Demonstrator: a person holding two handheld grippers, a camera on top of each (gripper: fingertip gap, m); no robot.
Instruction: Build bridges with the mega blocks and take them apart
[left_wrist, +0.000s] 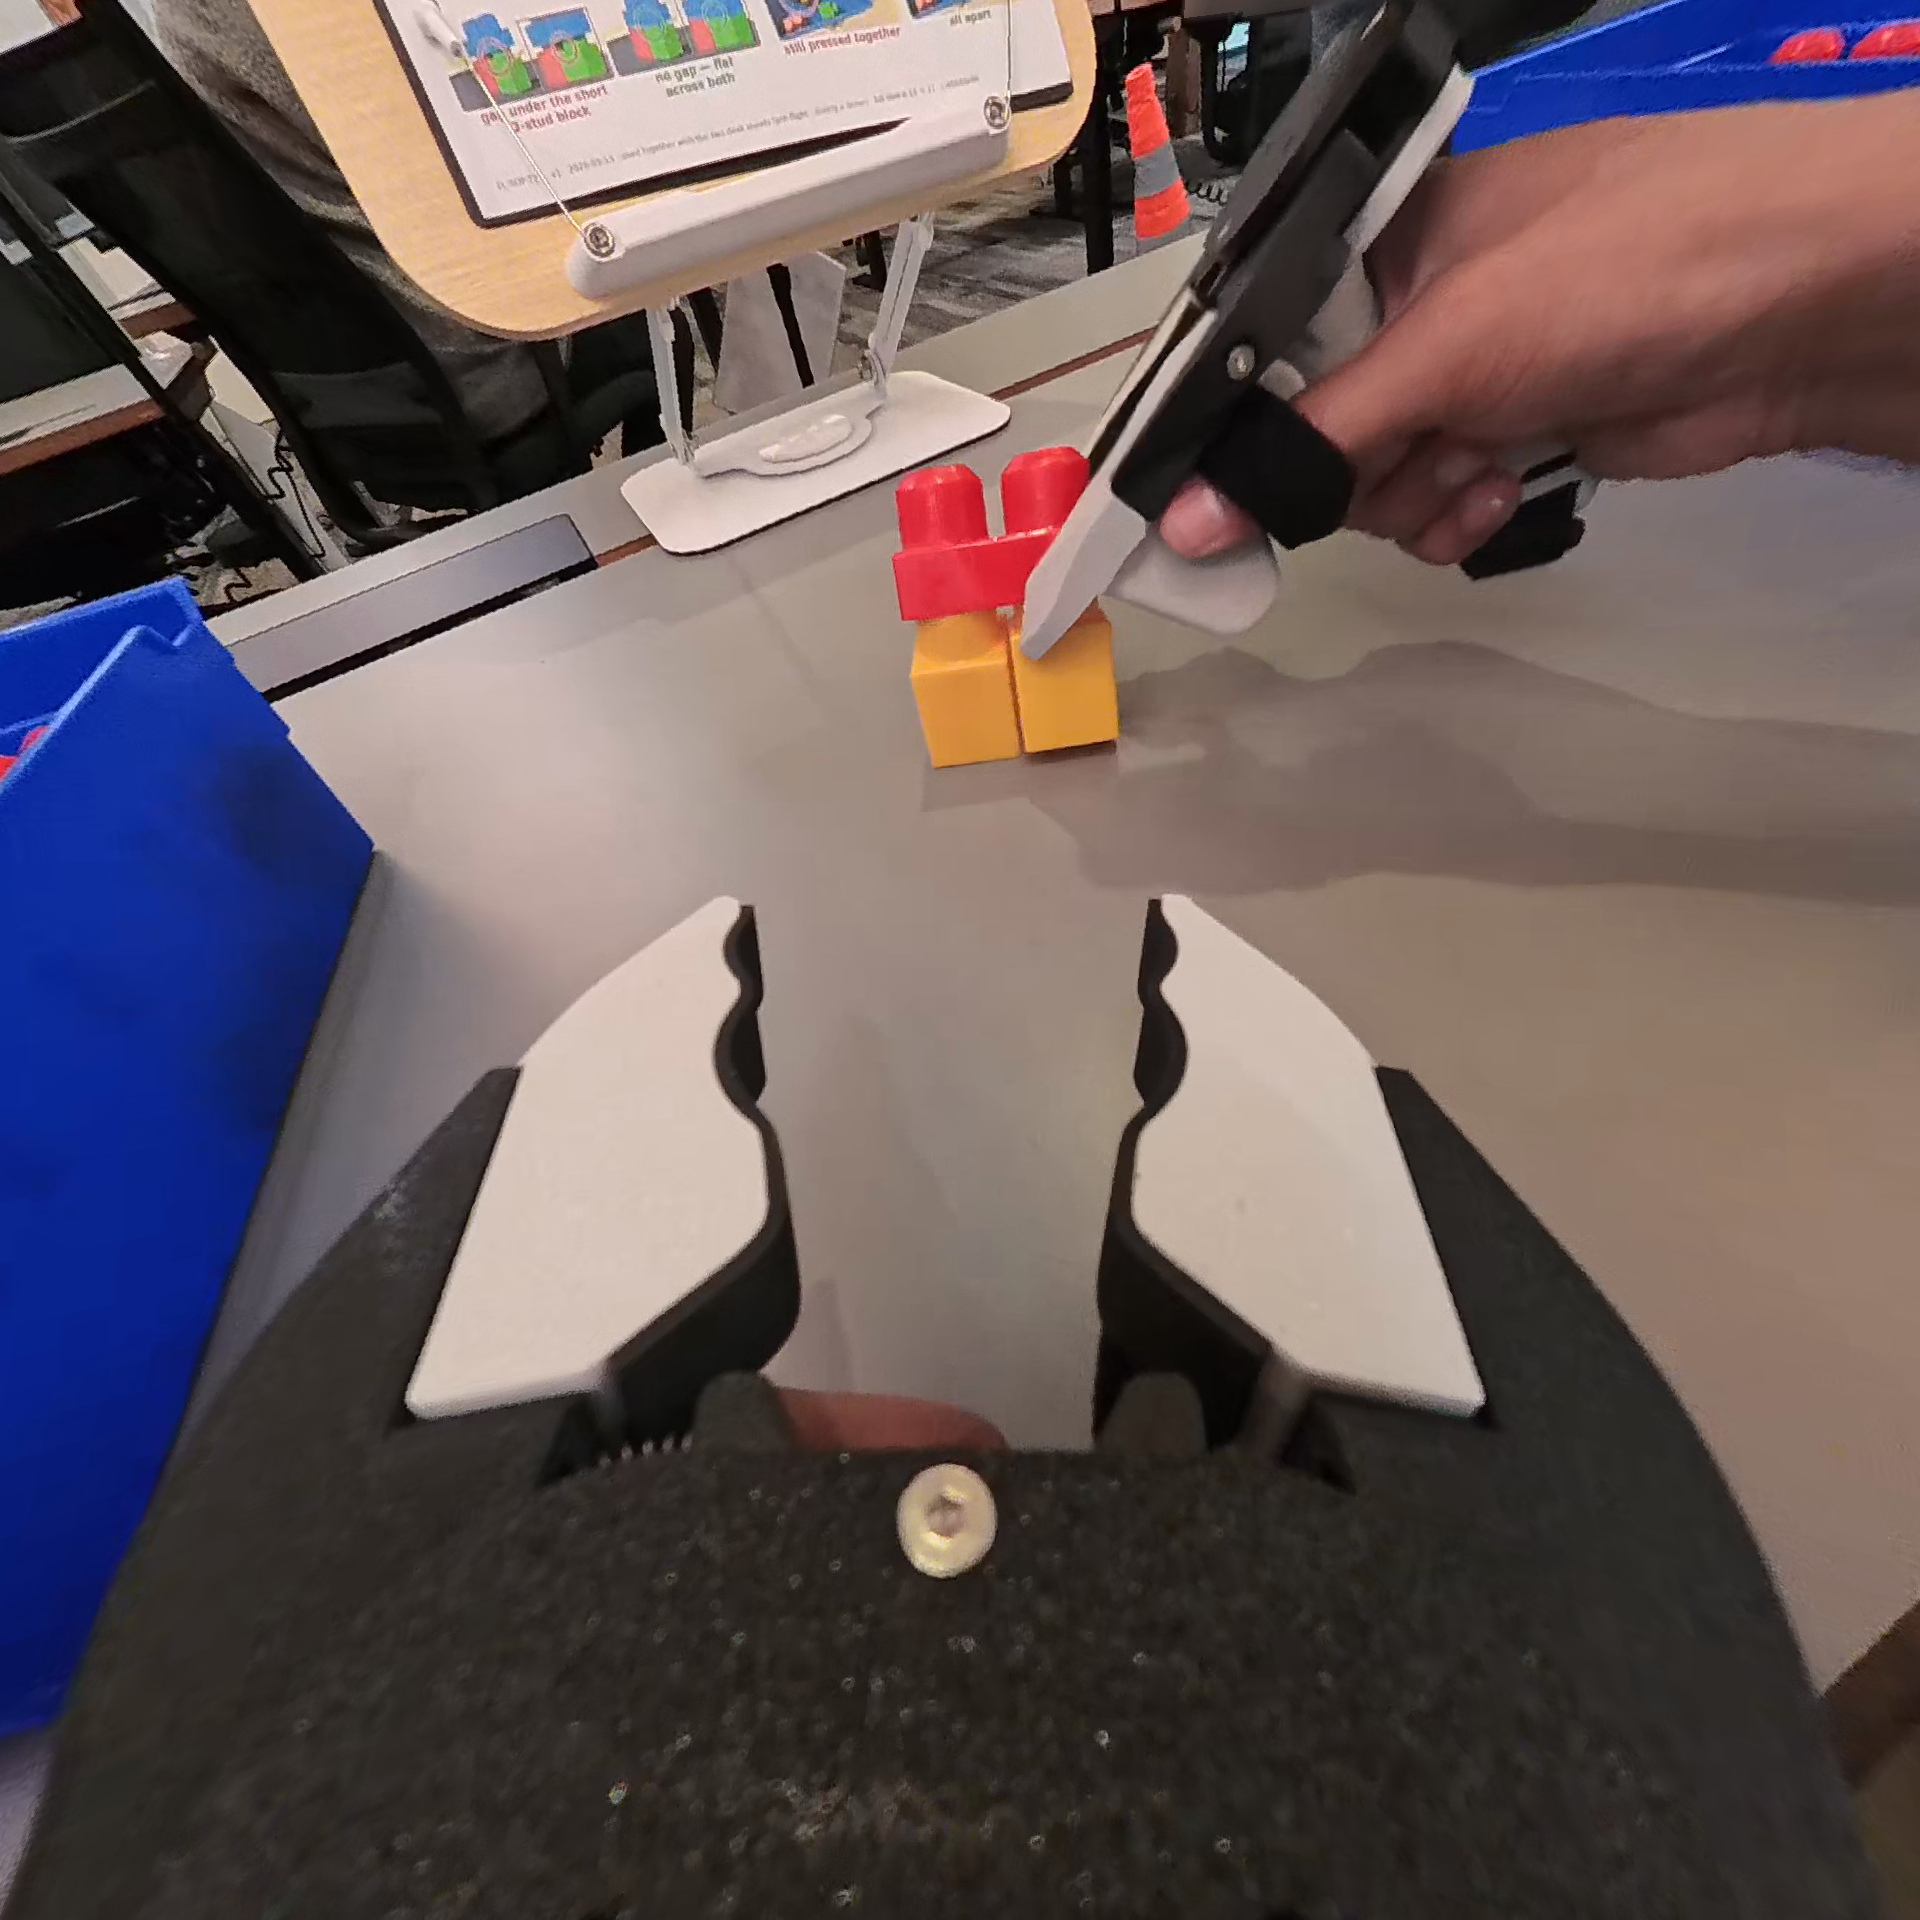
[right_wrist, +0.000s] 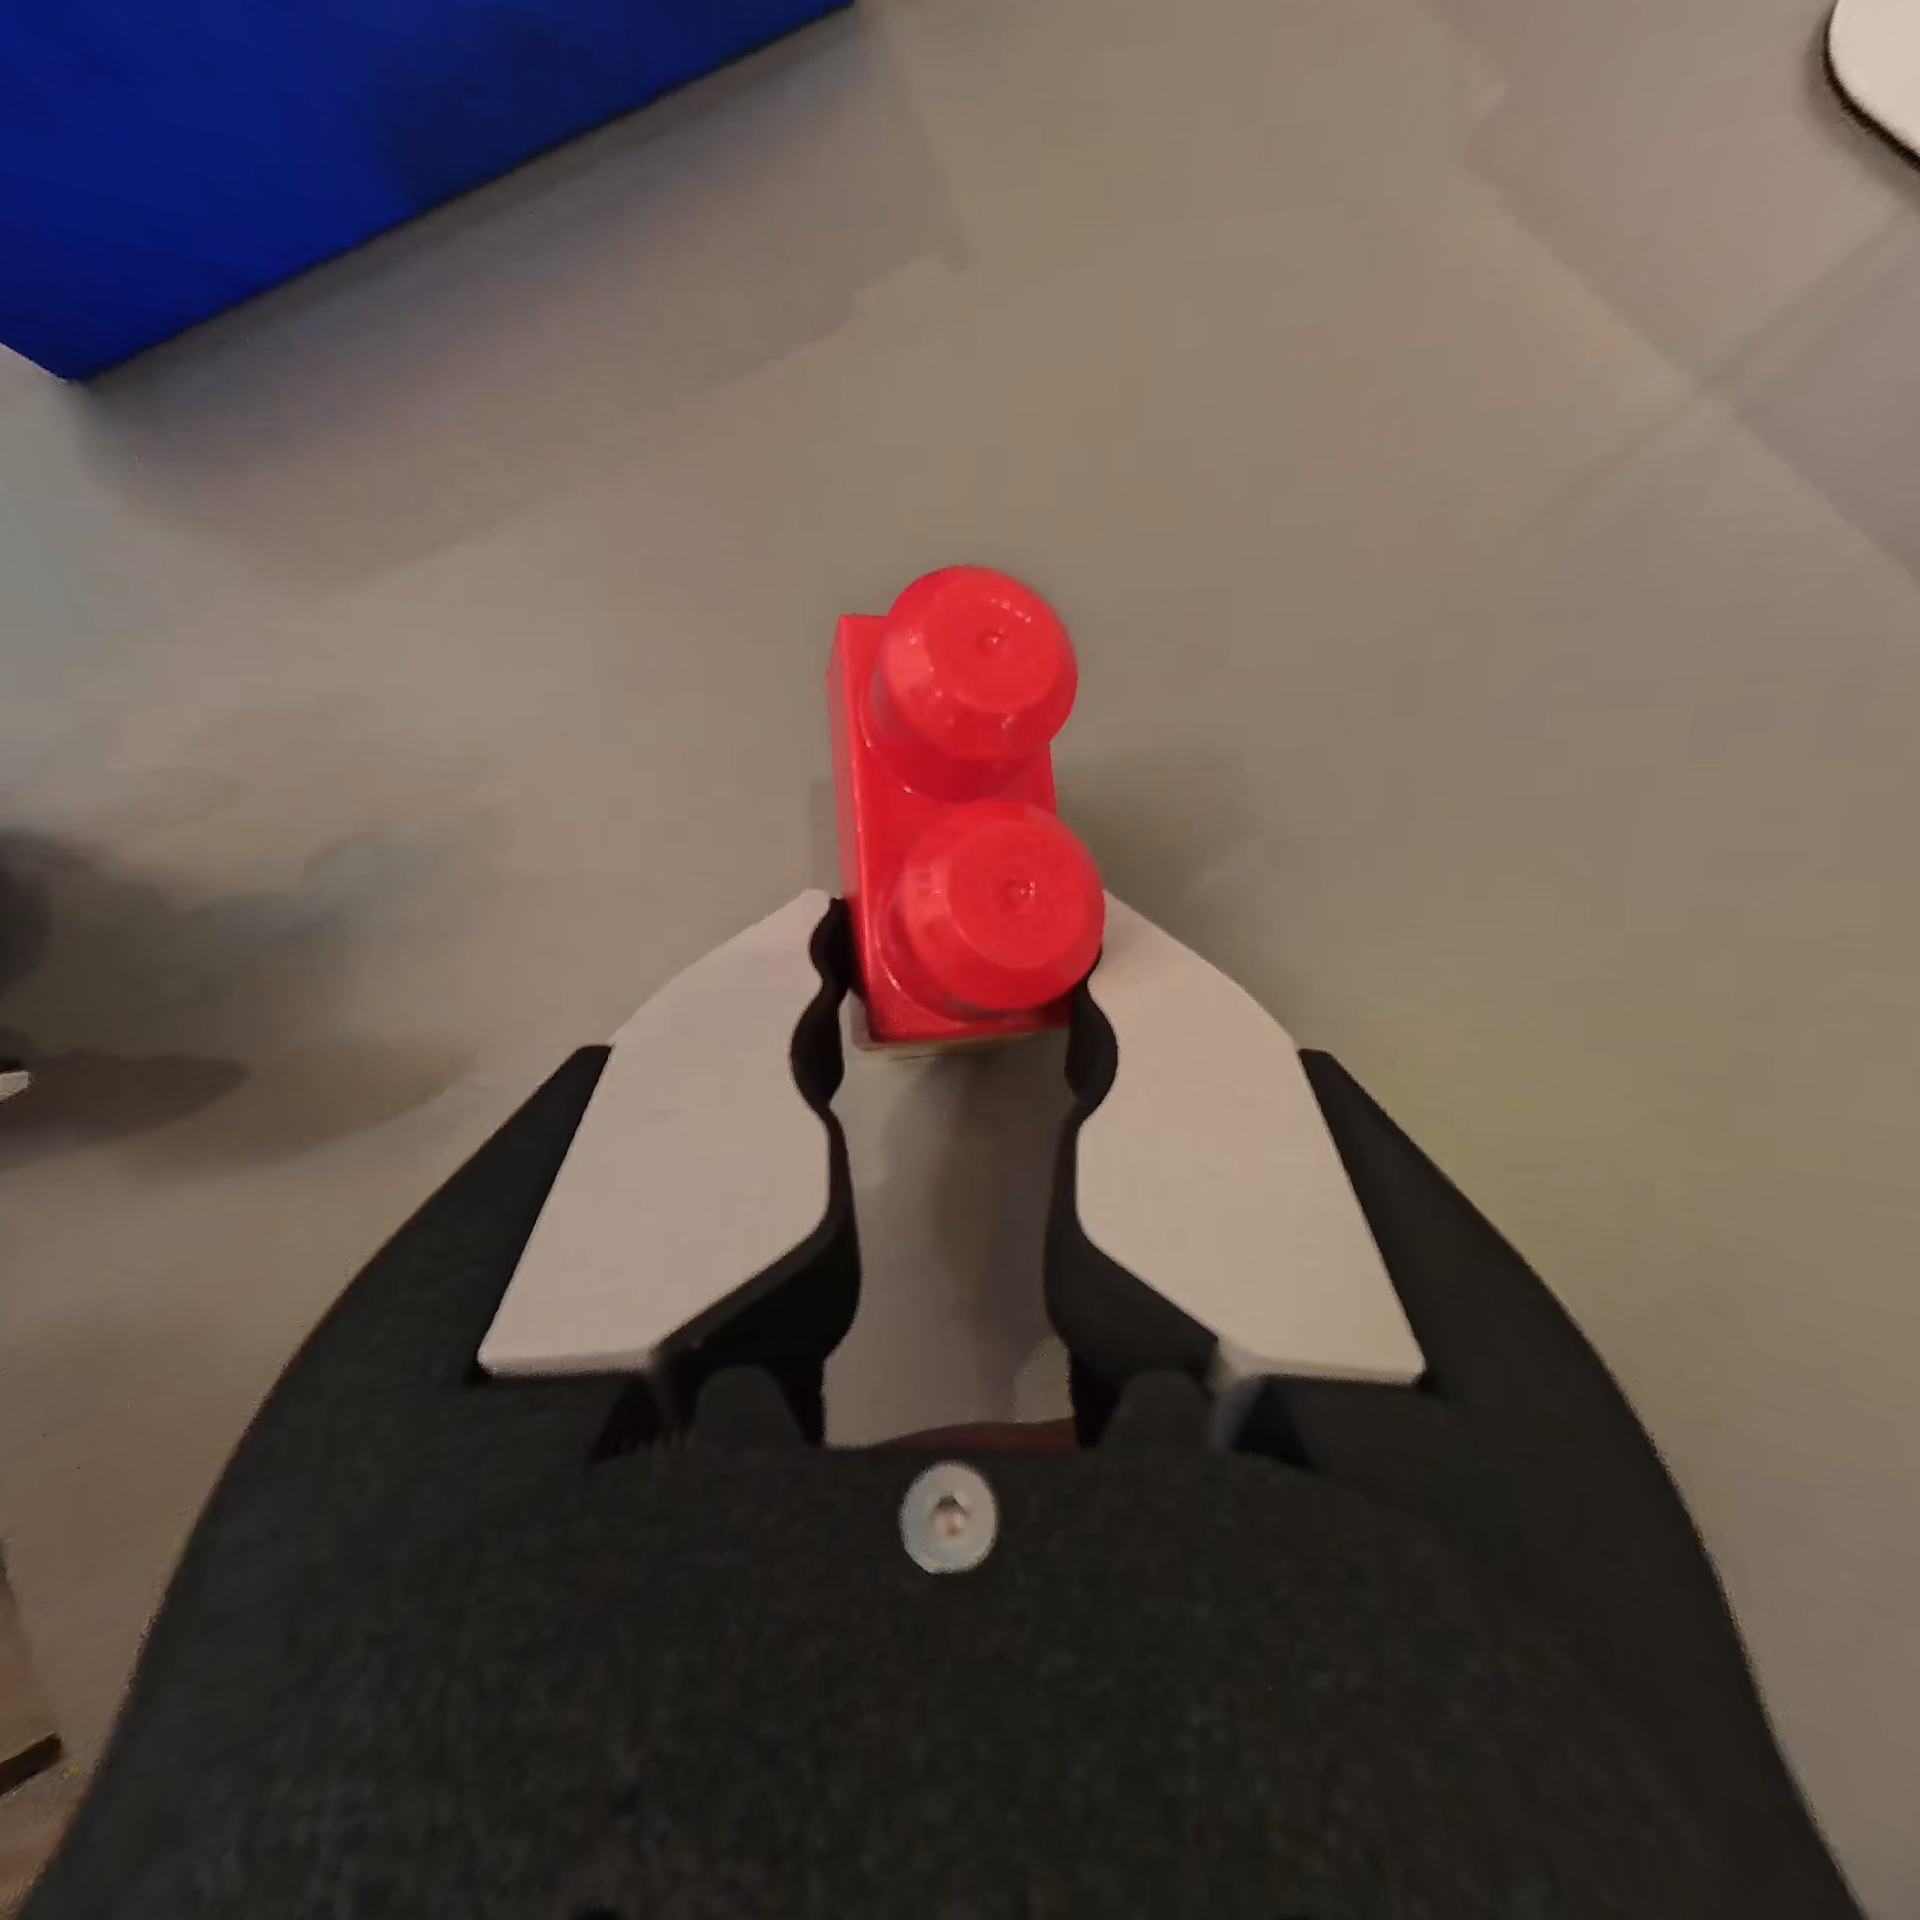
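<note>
Fingers of the left gripper (left_wrist: 948, 1049) spread wide over bare grey counter (left_wrist: 623, 831) at lower centre. Beyond, mid-frame, a red block (left_wrist: 961, 561) sits on two yellow blocks (left_wrist: 1013, 696). The right gripper (right_wrist: 961, 997) clasps that red block's near end. A blue bin (left_wrist: 135, 1039) sits left.
</note>
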